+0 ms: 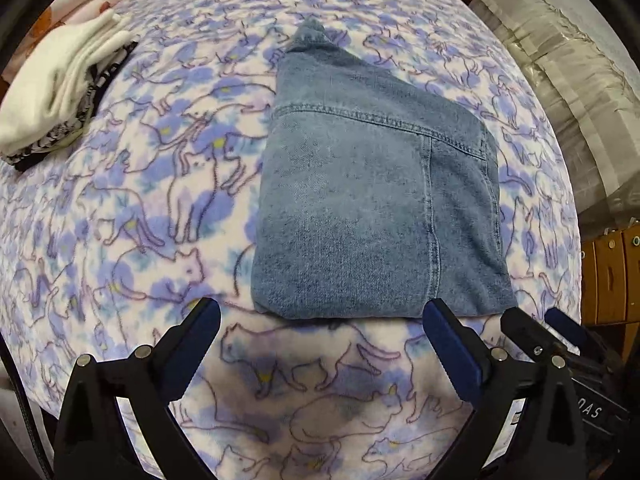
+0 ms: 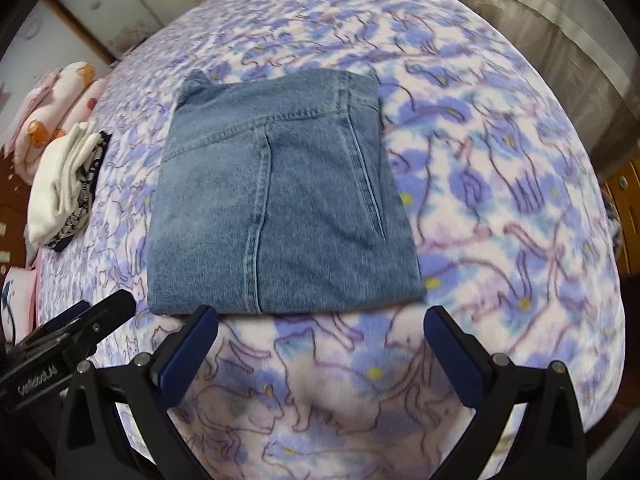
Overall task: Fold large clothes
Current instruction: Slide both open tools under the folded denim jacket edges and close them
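Observation:
A folded blue denim garment point(image 1: 360, 208) point(image 2: 272, 200) lies flat in a neat rectangle on the cat-print blanket point(image 1: 140, 200) point(image 2: 500, 200), with one corner poking out at its far end. My left gripper point(image 1: 322, 312) hovers open just in front of its near edge, nothing between the fingers. My right gripper point(image 2: 322, 316) stands open at the same near edge, also empty. Each gripper shows beside the other: the right one point(image 1: 540, 332) at the lower right of the left wrist view, the left one point(image 2: 100, 316) at the lower left of the right wrist view.
A stack of folded white and black-patterned clothes point(image 1: 52, 92) point(image 2: 60, 184) sits on the blanket to the left. Pink pillows point(image 2: 52, 112) lie beyond it. A pale curtain point(image 1: 560, 80) and wooden drawers point(image 1: 608, 276) stand off the bed's right side.

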`<state>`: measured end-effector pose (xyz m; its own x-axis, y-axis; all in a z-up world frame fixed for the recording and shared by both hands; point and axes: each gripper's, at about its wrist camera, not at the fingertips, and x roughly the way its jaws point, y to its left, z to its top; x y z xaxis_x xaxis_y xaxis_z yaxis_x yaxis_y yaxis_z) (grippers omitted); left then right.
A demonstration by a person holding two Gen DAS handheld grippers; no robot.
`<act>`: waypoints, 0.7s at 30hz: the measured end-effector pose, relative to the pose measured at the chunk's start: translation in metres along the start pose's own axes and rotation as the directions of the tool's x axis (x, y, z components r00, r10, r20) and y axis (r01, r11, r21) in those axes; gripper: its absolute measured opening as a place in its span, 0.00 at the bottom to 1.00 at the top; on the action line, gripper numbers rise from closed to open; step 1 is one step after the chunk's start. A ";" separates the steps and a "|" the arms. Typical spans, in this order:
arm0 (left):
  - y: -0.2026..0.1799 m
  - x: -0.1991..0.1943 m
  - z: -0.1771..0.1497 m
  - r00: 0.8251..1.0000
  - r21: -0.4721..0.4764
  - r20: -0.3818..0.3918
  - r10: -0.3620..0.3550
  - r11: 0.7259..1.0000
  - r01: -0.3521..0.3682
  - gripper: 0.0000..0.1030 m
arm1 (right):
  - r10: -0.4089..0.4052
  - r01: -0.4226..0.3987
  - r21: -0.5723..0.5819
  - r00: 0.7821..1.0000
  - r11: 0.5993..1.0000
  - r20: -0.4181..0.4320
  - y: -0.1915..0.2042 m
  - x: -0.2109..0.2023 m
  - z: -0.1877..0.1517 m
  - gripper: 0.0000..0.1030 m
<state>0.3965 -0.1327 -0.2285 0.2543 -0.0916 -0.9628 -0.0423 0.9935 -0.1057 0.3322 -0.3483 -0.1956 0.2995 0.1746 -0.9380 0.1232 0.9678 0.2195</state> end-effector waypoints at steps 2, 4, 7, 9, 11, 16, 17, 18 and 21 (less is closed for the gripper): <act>0.001 0.006 0.007 1.000 0.001 -0.015 -0.001 1.000 0.001 0.98 | 0.038 -0.038 -0.031 0.999 0.999 0.004 -0.005 0.006 0.007 1.00; 0.003 0.013 0.014 0.999 0.011 -0.035 0.005 1.000 -0.004 0.98 | 0.064 -0.063 -0.051 0.998 0.997 0.006 -0.011 0.013 0.013 1.00; 0.004 0.021 0.021 0.999 0.017 -0.051 0.015 1.000 -0.015 0.98 | 0.139 -0.139 -0.065 0.990 0.988 0.000 -0.025 0.030 0.026 1.00; 0.008 0.028 0.025 0.998 0.005 -0.067 0.008 1.000 -0.007 0.98 | 0.210 -0.210 -0.041 0.978 0.977 -0.015 -0.037 0.043 0.035 1.00; 0.012 0.035 0.030 0.996 -0.015 -0.088 -0.010 1.000 0.009 0.98 | 0.288 -0.288 -0.002 0.957 0.958 -0.031 -0.050 0.058 0.045 1.00; 0.027 0.058 0.039 0.988 -0.048 -0.152 -0.035 0.998 0.027 0.98 | 0.358 -0.355 0.043 0.929 0.934 -0.099 -0.073 0.096 0.059 1.00; 0.030 0.063 0.040 0.985 -0.052 -0.166 -0.040 0.998 0.032 0.97 | 0.377 -0.374 0.049 0.920 0.926 -0.111 -0.076 0.101 0.060 1.00; 0.033 0.069 0.041 0.981 -0.058 -0.183 -0.058 0.997 0.048 0.97 | 0.400 -0.396 0.052 0.909 0.917 -0.121 -0.078 0.106 0.061 1.00; 0.043 0.086 0.044 0.966 -0.112 -0.222 -0.130 0.988 0.108 0.97 | 0.482 -0.479 0.052 0.865 0.876 -0.139 -0.083 0.115 0.062 1.00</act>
<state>0.4590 -0.0951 -0.3044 0.0368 -0.2331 -0.9718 -0.1228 0.9640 -0.2359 0.4152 -0.4199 -0.3046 0.1870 0.6426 -0.7430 0.0139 0.7546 0.6561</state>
